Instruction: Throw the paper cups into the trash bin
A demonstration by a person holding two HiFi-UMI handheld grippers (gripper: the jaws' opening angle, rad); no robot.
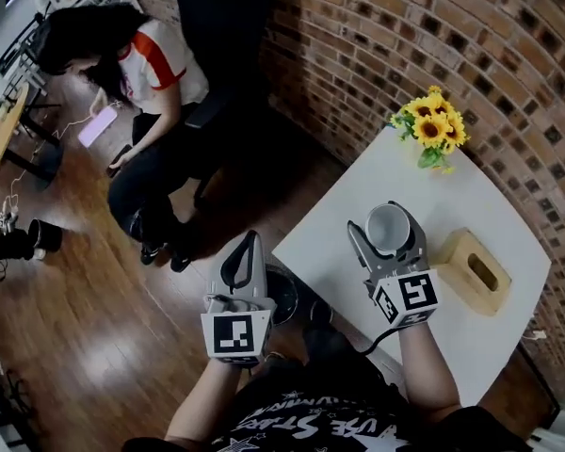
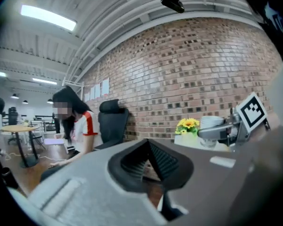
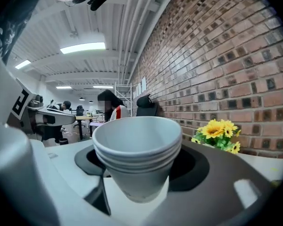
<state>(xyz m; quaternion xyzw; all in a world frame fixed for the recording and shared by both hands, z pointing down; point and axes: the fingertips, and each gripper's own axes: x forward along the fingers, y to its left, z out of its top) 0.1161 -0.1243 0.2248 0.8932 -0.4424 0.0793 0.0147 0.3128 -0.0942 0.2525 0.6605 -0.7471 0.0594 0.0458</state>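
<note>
A stack of white paper cups (image 1: 389, 229) stands upright between the jaws of my right gripper (image 1: 386, 217), which is shut on it above the white table's near left corner. In the right gripper view the cups (image 3: 137, 149) fill the middle, with the jaws pressed against both sides. My left gripper (image 1: 248, 252) hangs over the wooden floor to the left of the table; its tips meet and nothing is between them. The dark round trash bin (image 1: 284, 297) sits on the floor between the two grippers, partly hidden by the left one. The left gripper view shows the cups (image 2: 211, 122) at the right.
The white table (image 1: 358, 191) carries a pot of sunflowers (image 1: 431, 128) at its far corner and a wooden tissue box (image 1: 476, 271) to the right. A brick wall runs behind it. A seated person (image 1: 146, 73) and a black office chair are at the upper left.
</note>
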